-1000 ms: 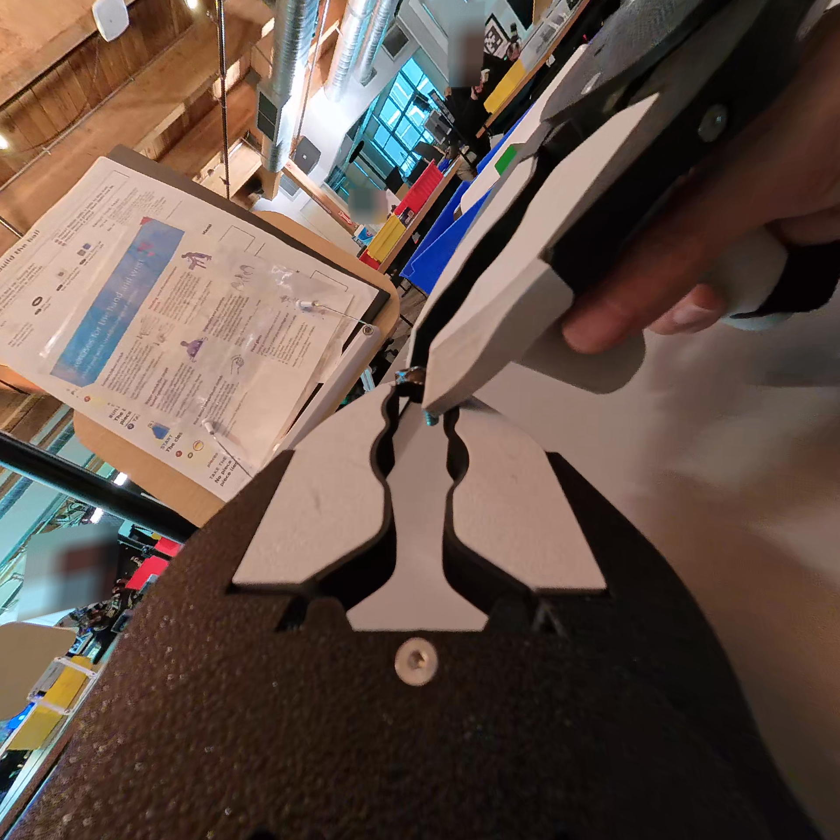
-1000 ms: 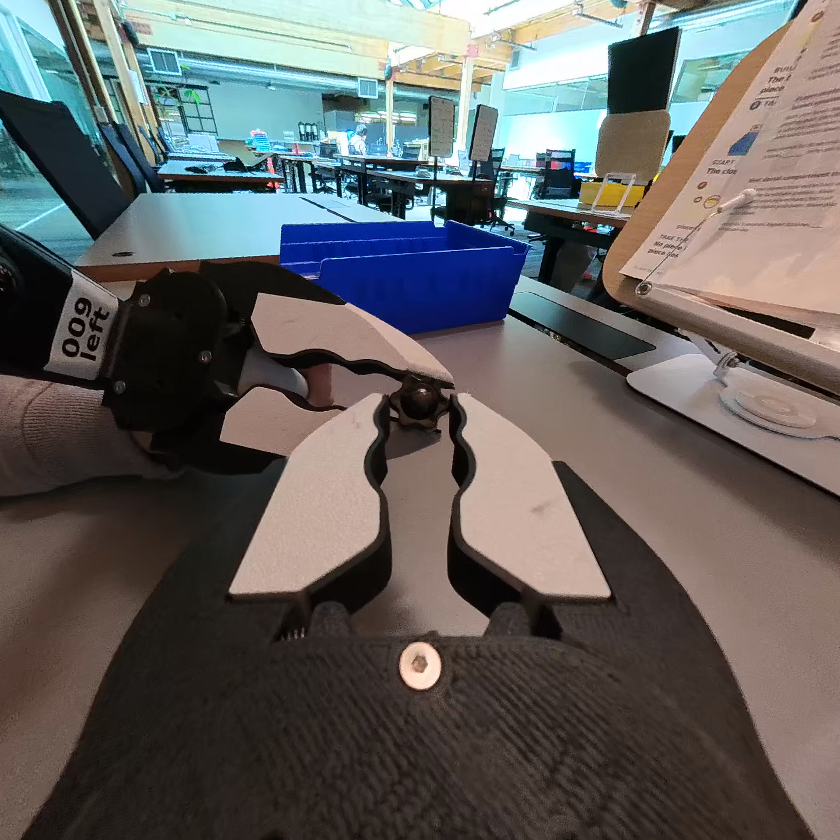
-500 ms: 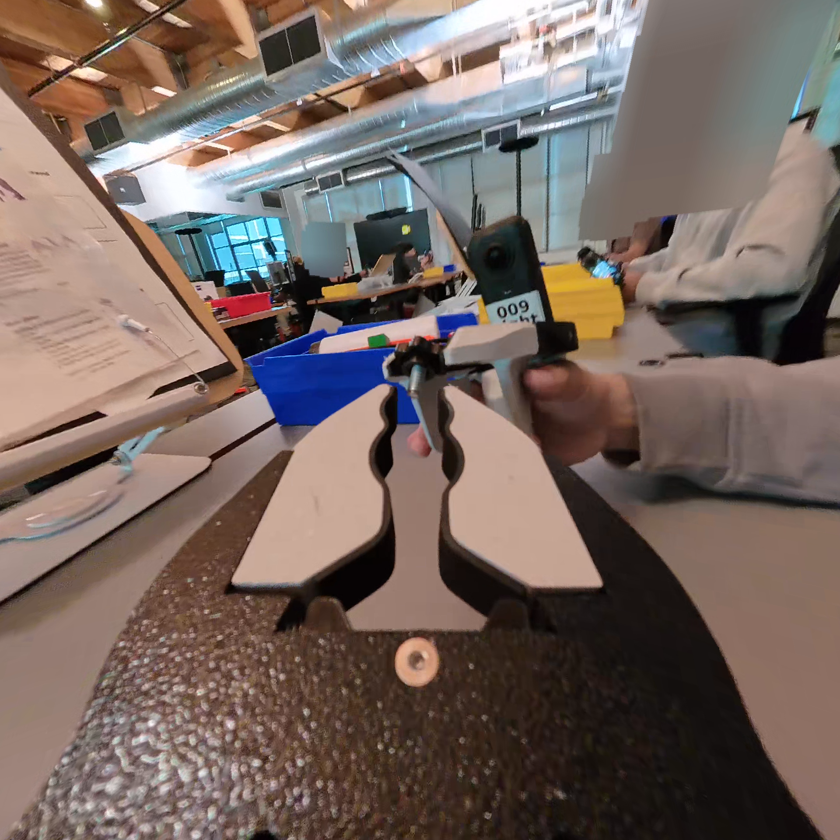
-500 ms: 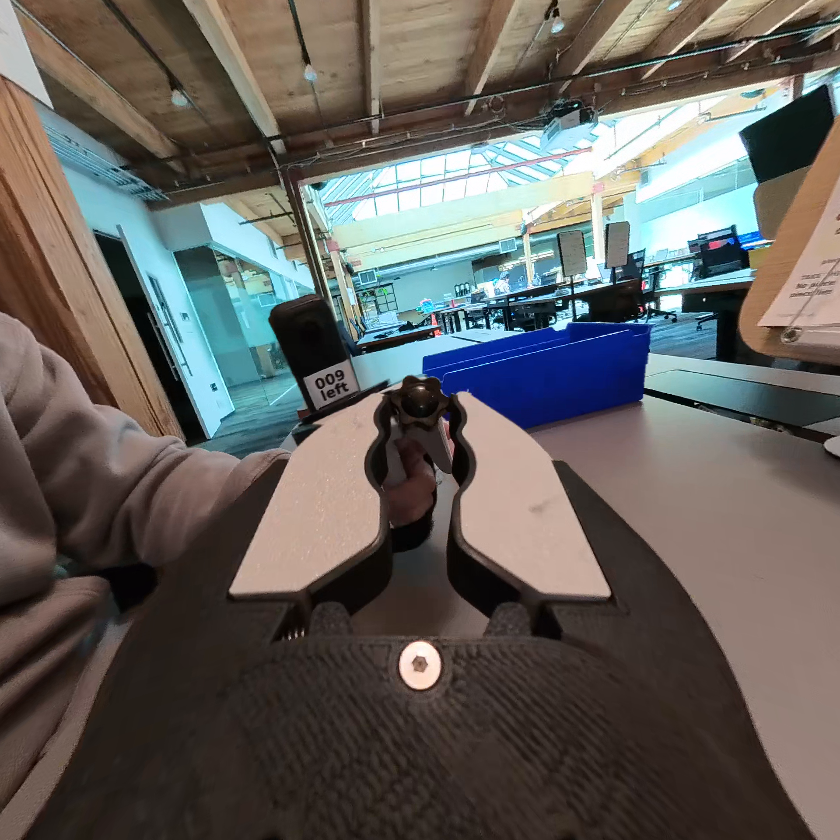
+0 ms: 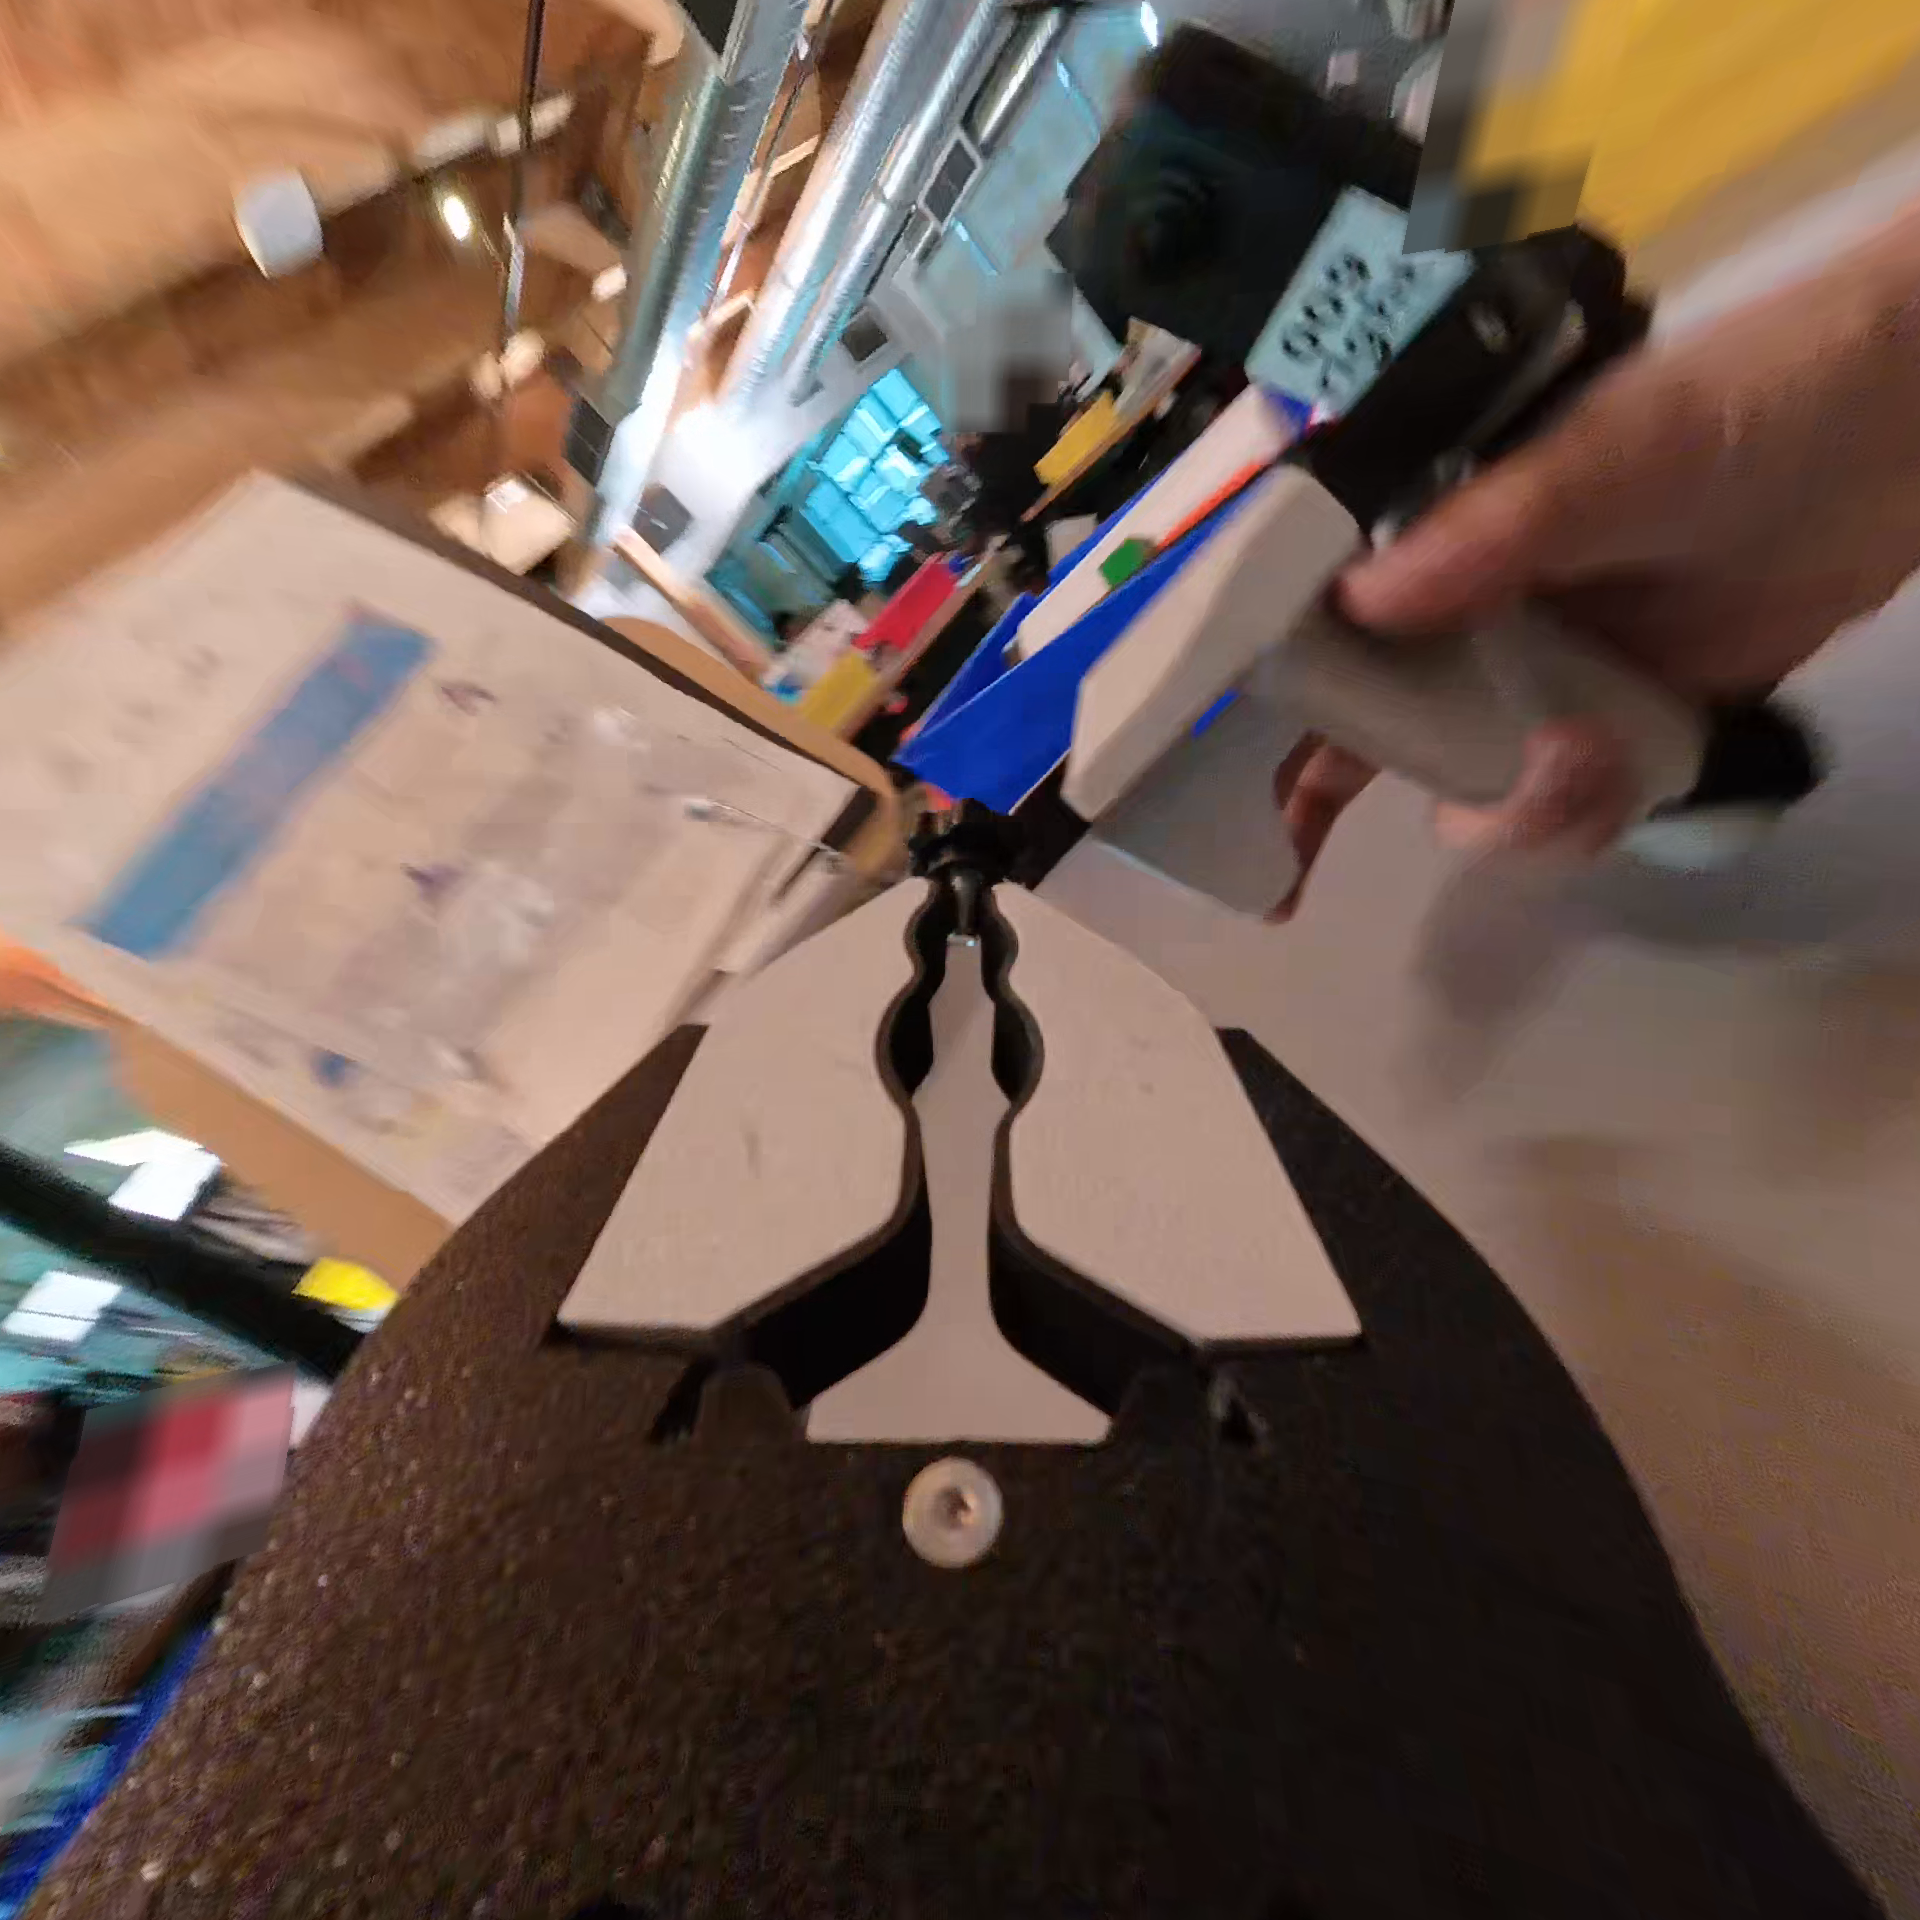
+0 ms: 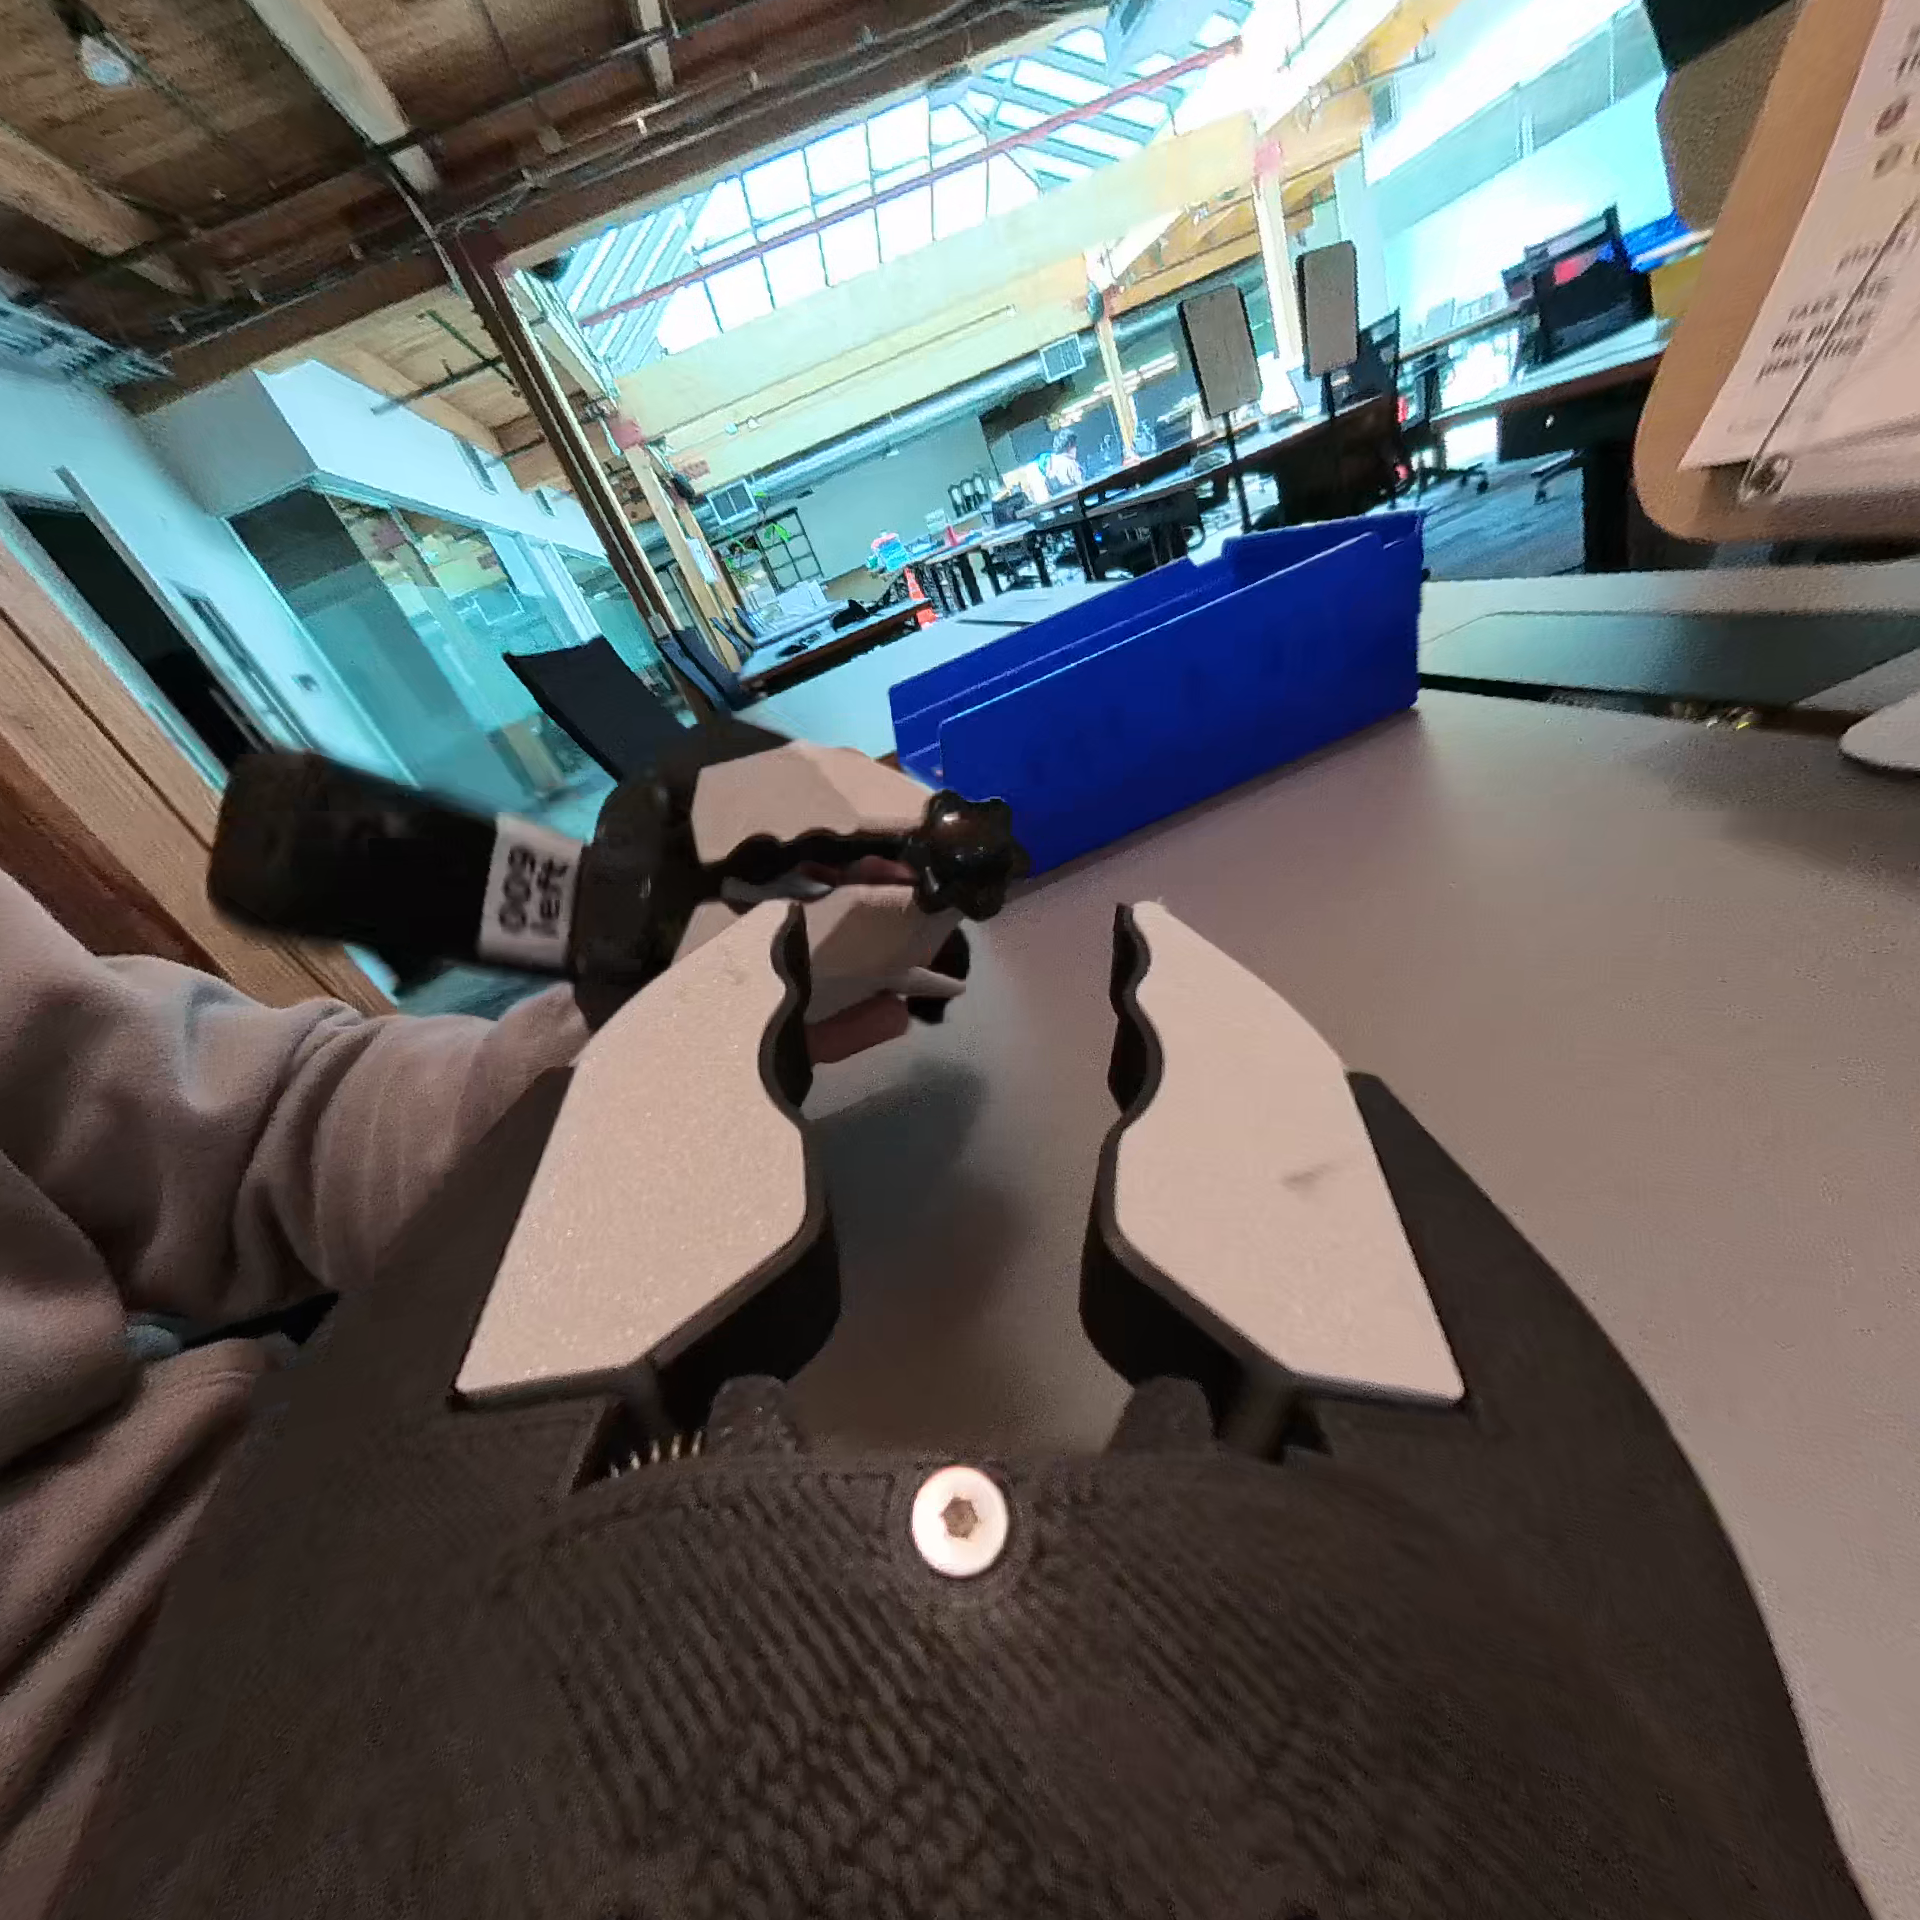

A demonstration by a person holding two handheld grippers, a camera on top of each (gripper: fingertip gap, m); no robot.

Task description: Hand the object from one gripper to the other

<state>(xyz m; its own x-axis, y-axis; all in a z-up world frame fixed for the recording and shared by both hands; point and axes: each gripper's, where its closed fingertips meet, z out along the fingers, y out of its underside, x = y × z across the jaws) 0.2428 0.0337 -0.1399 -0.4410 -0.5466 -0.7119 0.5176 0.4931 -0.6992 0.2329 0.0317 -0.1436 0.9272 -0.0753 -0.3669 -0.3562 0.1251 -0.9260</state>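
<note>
Jaws on our left gripper [image 5: 961, 914] are pressed together on the threaded stem of a small black star knob [image 6: 964, 852], whose lobed head pokes out past the fingertips. On our right gripper [image 6: 956, 935] they stand wide apart with nothing between them, just beside the knob but clear of it. Both hover above the grey table [image 6: 1558, 987], with the blue bin [image 6: 1174, 686] behind. We judge the handover done, the knob resting with the left alone; what remains, at most, is drawing the two apart.
</note>
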